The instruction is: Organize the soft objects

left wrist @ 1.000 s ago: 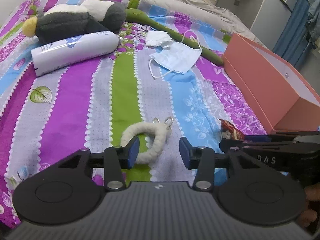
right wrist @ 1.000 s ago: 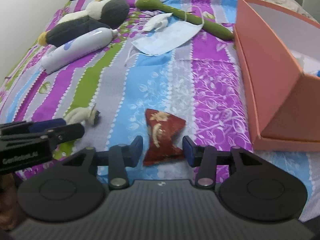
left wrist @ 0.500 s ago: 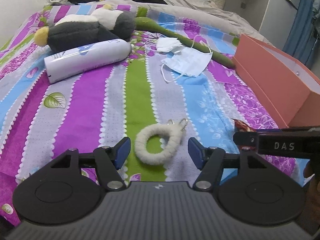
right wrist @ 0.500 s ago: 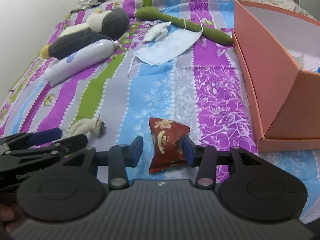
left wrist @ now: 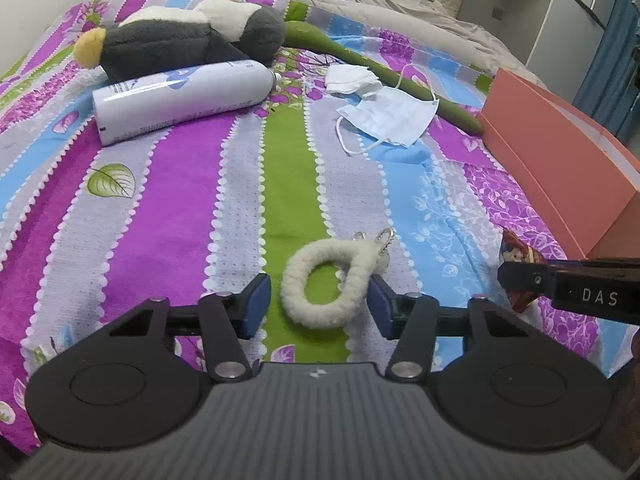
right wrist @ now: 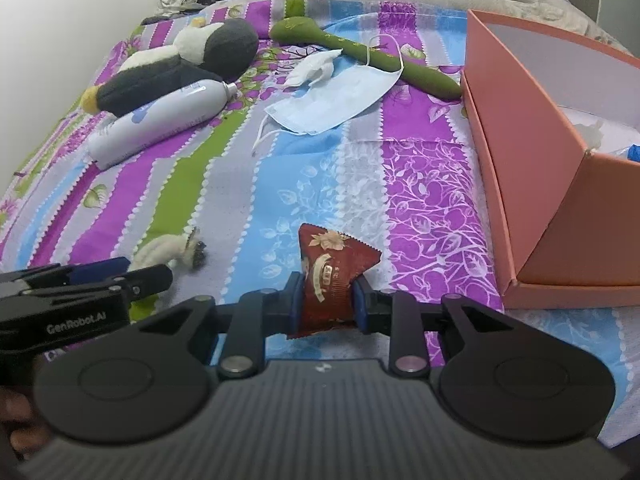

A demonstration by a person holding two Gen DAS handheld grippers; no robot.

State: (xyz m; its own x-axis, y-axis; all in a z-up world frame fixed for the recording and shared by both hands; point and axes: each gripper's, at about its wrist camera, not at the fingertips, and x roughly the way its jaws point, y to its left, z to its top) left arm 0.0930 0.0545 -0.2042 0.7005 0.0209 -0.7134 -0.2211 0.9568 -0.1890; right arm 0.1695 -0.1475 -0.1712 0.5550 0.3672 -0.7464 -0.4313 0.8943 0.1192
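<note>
A striped bedspread (left wrist: 168, 216) carries an orange box (right wrist: 532, 184) at the right. Nearer the head lie a plush penguin (left wrist: 180, 44) and a blue face mask (right wrist: 332, 100). The left gripper (left wrist: 320, 300) stands spread around a fluffy white loop (left wrist: 324, 284). The right gripper (right wrist: 326, 300) is clenched on a red snack packet (right wrist: 332, 272).

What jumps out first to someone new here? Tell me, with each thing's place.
The bright striped bedspread fills both views. Nearest, the right tongs pinch a red snack packet, while the left tongs stand open around a white fluffy loop keychain. Farther back lie a penguin plush, a white spray can and a blue face mask, with an orange box on the right.
</note>
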